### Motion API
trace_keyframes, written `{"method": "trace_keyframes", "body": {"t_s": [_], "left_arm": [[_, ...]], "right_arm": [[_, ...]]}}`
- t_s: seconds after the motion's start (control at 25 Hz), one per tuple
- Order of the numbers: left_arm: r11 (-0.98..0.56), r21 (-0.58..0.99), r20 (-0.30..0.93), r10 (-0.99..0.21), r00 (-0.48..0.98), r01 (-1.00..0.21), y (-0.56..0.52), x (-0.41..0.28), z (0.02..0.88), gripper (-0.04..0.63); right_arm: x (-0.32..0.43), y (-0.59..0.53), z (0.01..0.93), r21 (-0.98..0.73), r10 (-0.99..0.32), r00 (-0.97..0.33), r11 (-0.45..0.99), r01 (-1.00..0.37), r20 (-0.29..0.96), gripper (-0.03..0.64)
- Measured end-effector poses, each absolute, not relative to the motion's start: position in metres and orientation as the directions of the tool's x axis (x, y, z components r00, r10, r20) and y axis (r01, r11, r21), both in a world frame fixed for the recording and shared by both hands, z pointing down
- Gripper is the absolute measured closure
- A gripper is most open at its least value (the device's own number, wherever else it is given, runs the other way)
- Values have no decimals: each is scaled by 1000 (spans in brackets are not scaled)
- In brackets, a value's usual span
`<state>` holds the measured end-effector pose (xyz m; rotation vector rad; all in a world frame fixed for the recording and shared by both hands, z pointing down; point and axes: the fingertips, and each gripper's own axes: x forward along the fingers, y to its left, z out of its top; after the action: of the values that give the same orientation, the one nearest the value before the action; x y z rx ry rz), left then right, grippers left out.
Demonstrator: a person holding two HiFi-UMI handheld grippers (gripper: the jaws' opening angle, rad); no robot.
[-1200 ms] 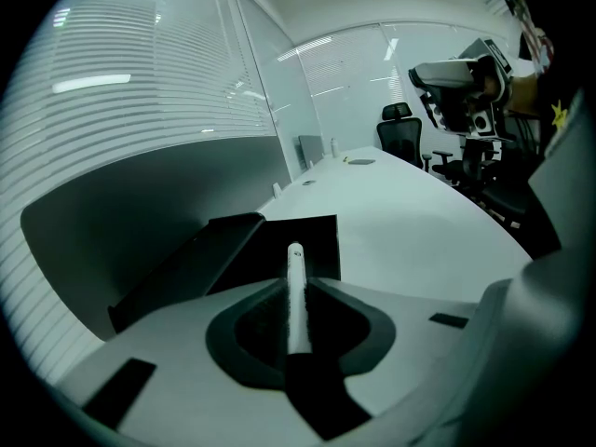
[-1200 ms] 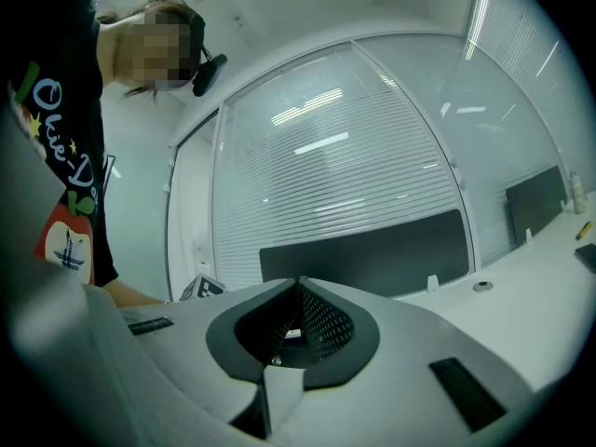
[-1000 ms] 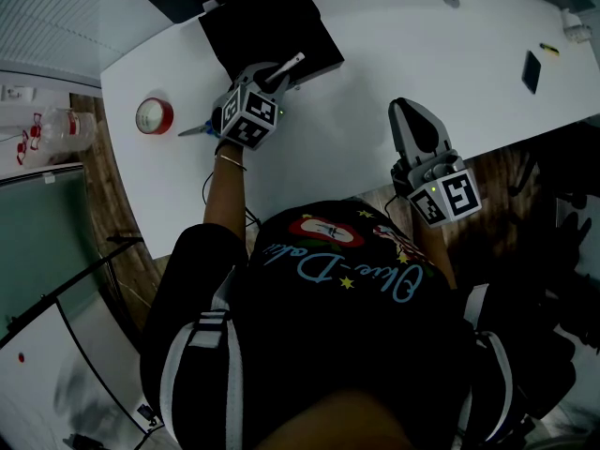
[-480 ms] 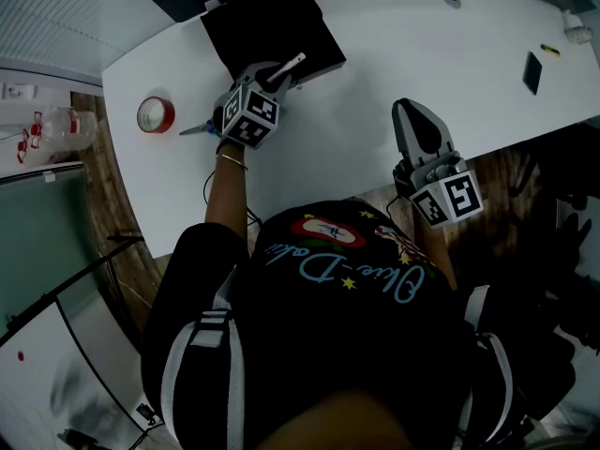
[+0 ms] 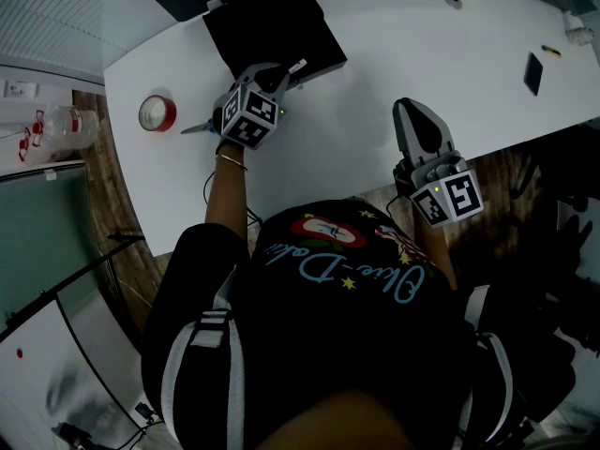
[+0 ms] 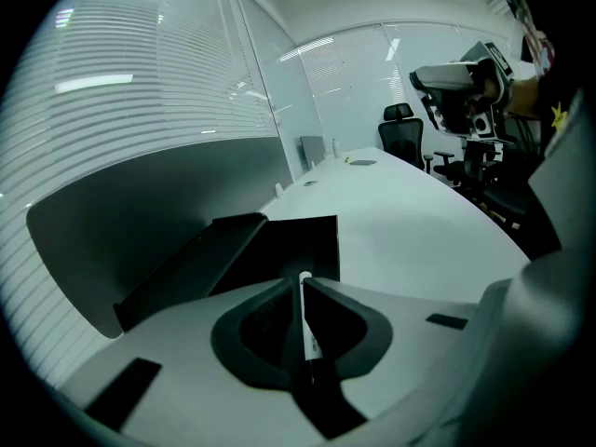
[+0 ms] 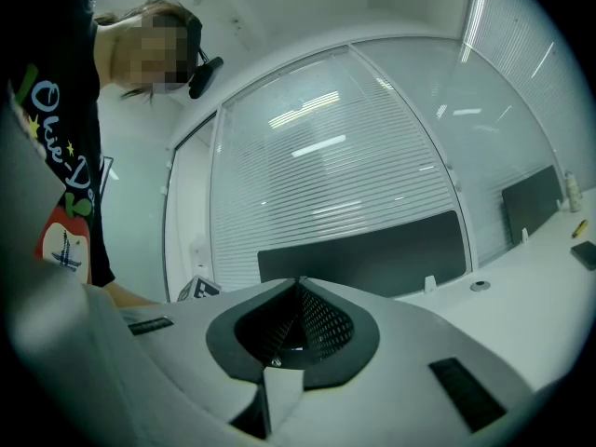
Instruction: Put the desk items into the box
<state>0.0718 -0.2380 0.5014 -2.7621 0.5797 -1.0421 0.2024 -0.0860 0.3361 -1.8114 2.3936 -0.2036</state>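
The left claw (image 6: 303,285) has just been closing on the thin white pen (image 5: 297,66) and now pinches it at the near edge of the flat black box (image 5: 267,17). I think the pen goes in next. The right claw (image 7: 299,285) is pressed together and empty, well apart from the box.

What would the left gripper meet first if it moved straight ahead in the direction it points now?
Most likely the open black box: it lies directly beyond the left gripper, whose fingers have just been closing on a white pen. Depth is hard to judge.
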Motion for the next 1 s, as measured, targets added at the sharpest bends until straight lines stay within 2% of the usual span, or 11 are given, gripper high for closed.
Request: {"method": "trace_keyframes", "body": {"t_s": [0.12,0.36,0.64,1.0], "left_arm": [[-910,-250,594,-415,690,-331,-238,70,495,574],[-877,-220,516,-476,712,-427,-239,65,469,575],[-787,-190,396,-608,688,-586,-237,43,430,575],[-740,-152,298,-666,684,-655,-216,23,379,577]], "right_arm": [[201,-86,337,-189,-961,-275,275,-943,-27,592],[201,-85,336,-192,-958,-286,287,-939,-34,592],[192,-88,335,-199,-943,-330,332,-922,-46,592],[181,-97,336,-208,-910,-410,412,-887,-58,592]]}}
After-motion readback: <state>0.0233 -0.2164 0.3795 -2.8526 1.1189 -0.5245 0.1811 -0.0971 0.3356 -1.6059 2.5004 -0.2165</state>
